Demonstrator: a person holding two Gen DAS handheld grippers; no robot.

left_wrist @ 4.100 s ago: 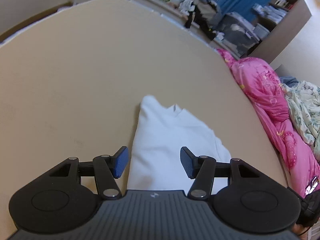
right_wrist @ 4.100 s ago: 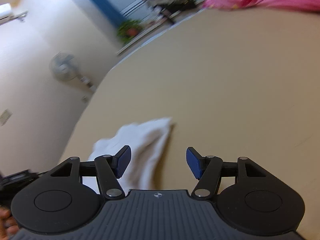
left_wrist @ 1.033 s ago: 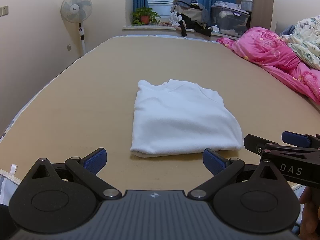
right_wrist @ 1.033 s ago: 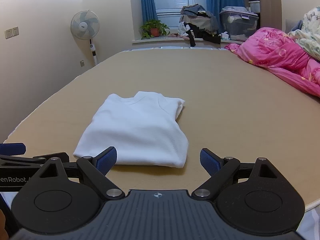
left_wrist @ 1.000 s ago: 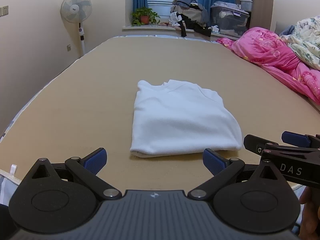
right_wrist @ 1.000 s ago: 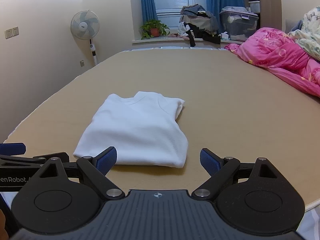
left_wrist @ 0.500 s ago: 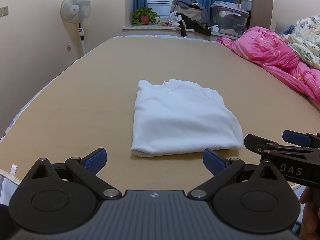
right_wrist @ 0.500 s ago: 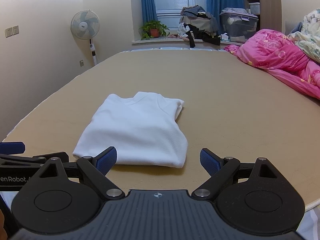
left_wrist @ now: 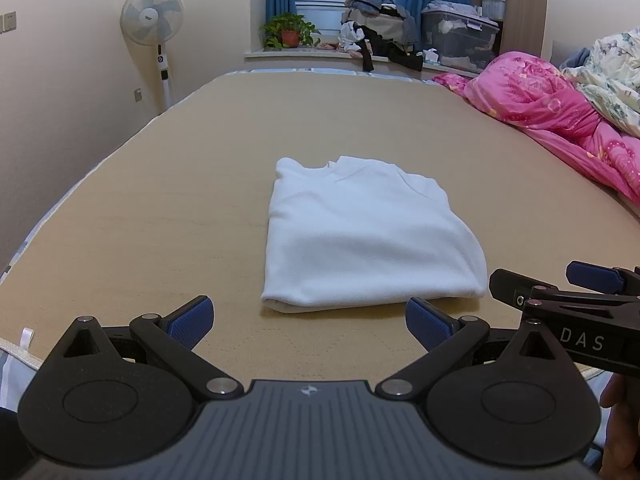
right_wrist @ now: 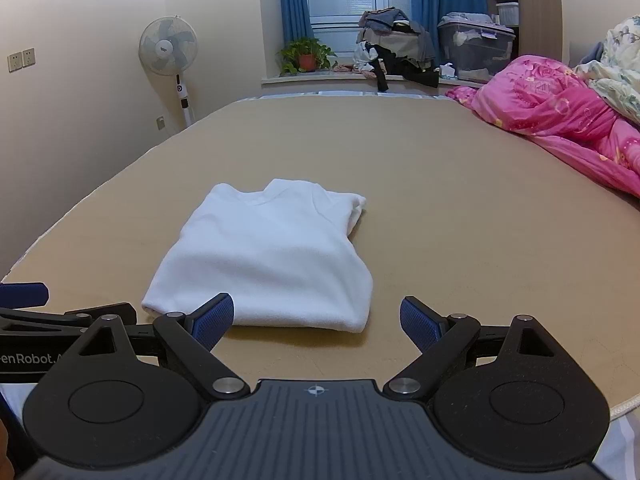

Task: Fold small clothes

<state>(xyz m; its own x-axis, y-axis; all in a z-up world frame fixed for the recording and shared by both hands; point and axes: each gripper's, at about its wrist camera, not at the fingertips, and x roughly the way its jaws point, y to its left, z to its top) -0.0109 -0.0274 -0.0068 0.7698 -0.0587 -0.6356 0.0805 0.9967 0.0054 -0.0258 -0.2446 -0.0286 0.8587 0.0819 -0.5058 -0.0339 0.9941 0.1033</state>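
A white shirt (left_wrist: 360, 236) lies folded on the bed (left_wrist: 160, 208); both grippers, left (left_wrist: 308, 320) and right (right_wrist: 316, 318), hang wide and empty short of it, folding apparently done.

Home bedroom (lived-in): bed (left_wrist: 400, 120), pink quilt (left_wrist: 560, 120), fan (left_wrist: 152, 20).

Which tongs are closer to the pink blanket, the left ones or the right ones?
The right tongs. They sit on the side where the pink blanket lies, though still well short of it. The left tongs are farther over, toward the wall with the fan.
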